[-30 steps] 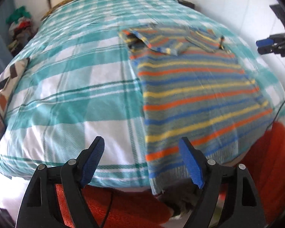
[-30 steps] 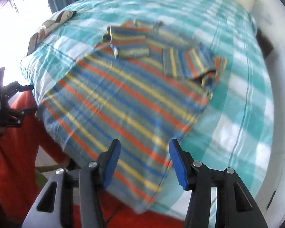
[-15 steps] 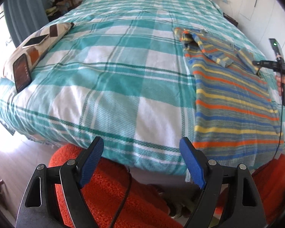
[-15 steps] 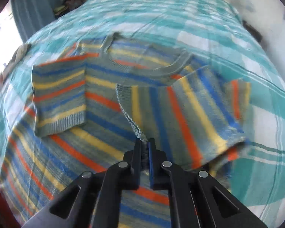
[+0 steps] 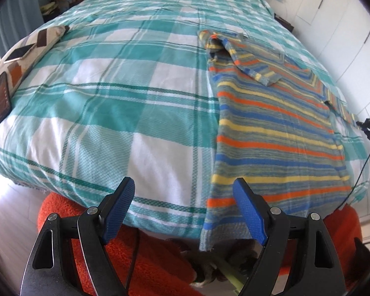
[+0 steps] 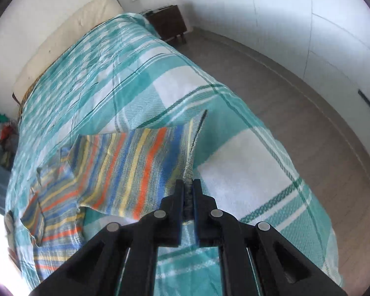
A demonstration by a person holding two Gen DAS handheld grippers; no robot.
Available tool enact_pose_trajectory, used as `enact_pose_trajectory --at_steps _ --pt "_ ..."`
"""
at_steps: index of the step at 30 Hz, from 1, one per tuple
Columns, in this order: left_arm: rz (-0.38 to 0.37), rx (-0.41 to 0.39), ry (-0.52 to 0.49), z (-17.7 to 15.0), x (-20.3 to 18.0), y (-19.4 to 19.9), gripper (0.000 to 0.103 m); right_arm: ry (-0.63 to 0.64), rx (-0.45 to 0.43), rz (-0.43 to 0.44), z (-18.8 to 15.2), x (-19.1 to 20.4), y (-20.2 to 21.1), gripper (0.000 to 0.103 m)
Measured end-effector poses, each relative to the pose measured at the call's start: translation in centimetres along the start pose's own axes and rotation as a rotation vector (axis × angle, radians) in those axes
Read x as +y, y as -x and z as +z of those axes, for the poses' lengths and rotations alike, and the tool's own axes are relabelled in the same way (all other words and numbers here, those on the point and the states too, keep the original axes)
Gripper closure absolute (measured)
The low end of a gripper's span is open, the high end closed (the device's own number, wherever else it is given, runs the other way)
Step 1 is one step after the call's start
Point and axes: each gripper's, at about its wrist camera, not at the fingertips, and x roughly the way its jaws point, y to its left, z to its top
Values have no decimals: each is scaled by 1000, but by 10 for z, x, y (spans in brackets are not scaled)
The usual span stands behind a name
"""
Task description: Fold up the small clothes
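A striped sweater (image 5: 273, 123) in orange, blue, yellow and grey lies flat on the bed's right half, its hem hanging over the near edge. Its left sleeve (image 5: 244, 59) is folded across the chest. My left gripper (image 5: 185, 209) is open and empty, near the bed's front edge, just left of the hem. My right gripper (image 6: 188, 192) is shut on the cuff of the sweater's right sleeve (image 6: 135, 167) and holds it stretched out sideways above the bedspread. It shows at the far right of the left wrist view (image 5: 368, 125).
The bed has a teal and white plaid cover (image 5: 111, 98). A patterned cushion (image 5: 19, 59) with a phone (image 5: 1, 98) on it lies at the left edge. An orange rug (image 5: 148, 259) lies below. A dark nightstand (image 6: 167, 22) and wood floor (image 6: 308, 128) are to the right.
My right gripper closed on the right sleeve's cuff and pulled the sleeve outward, unfolding it from the chest. My left gripper stayed open and shifted slightly near the hem.
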Motion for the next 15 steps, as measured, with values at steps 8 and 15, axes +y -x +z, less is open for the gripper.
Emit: enact_pose_trajectory --at_steps 8,15 --pt "44 32 -76 -12 -13 -4 20 20 27 -181 -37 -16 -10 98" --pt "68 22 -43 -16 1 3 20 8 46 -180 -33 -20 -11 98"
